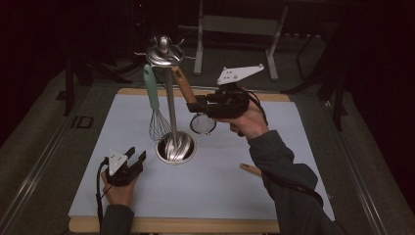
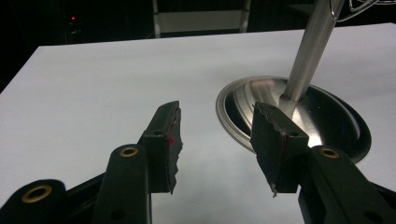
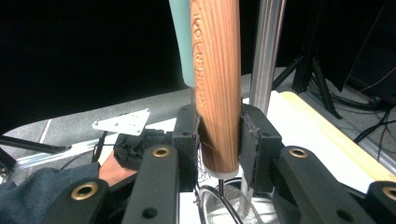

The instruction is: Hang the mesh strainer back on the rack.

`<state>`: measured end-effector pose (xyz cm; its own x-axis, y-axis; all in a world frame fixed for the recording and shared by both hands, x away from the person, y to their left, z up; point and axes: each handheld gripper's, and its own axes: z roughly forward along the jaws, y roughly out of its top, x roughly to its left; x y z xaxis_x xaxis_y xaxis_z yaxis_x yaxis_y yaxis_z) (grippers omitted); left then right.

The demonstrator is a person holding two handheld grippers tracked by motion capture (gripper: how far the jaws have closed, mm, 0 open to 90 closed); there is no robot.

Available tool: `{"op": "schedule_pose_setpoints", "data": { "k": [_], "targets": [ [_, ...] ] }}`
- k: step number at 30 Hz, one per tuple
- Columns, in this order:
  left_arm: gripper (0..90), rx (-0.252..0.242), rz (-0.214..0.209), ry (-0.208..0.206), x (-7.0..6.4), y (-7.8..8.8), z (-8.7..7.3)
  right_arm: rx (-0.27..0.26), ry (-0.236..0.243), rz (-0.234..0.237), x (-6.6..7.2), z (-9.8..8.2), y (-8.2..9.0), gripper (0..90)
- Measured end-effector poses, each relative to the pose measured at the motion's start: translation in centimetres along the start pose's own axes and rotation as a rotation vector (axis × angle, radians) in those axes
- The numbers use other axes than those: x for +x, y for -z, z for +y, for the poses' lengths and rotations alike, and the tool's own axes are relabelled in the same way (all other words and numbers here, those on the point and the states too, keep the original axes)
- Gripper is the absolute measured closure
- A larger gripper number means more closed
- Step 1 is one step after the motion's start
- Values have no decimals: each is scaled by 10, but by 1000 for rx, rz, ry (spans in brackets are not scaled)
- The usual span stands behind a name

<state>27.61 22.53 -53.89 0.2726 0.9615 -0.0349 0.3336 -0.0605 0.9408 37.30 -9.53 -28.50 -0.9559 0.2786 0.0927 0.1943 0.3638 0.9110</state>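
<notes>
Wooden-handled mesh strainer (image 1: 195, 110) is clamped at the handle by the right gripper (image 1: 201, 104) fingers, beside the steel utensil stand (image 1: 172, 107) near the worktop (image 1: 220, 176) centre. Hanging is judged unfinished. Mint-handled whisk (image 1: 154, 105) is already hung. Left gripper (image 1: 136, 155) fingers are held wide, empty.

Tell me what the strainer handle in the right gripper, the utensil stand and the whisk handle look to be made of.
Strainer handle: wood, by its reddish-brown grain lines and the lettering pressed into it; matte finish.
Utensil stand: polished metal, likely stainless steel; its pole and dish base give mirror-like reflections.
Whisk handle: pale green, smooth and even in colour, probably plastic or silicone; the look leaves that open.
</notes>
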Motion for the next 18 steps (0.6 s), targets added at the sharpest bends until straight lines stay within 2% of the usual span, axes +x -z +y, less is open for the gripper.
{"op": "schedule_pose_setpoints", "data": {
  "k": [8, 18],
  "targets": [
    [529, -1, 1, -2, 0, 0, 0, 8, -35, 18, -4, 0, -8, 682],
    [529, 1, 3, -5, 0, 0, 0, 27, -33, -19, -4, -1, -8, 650]
  ]
}}
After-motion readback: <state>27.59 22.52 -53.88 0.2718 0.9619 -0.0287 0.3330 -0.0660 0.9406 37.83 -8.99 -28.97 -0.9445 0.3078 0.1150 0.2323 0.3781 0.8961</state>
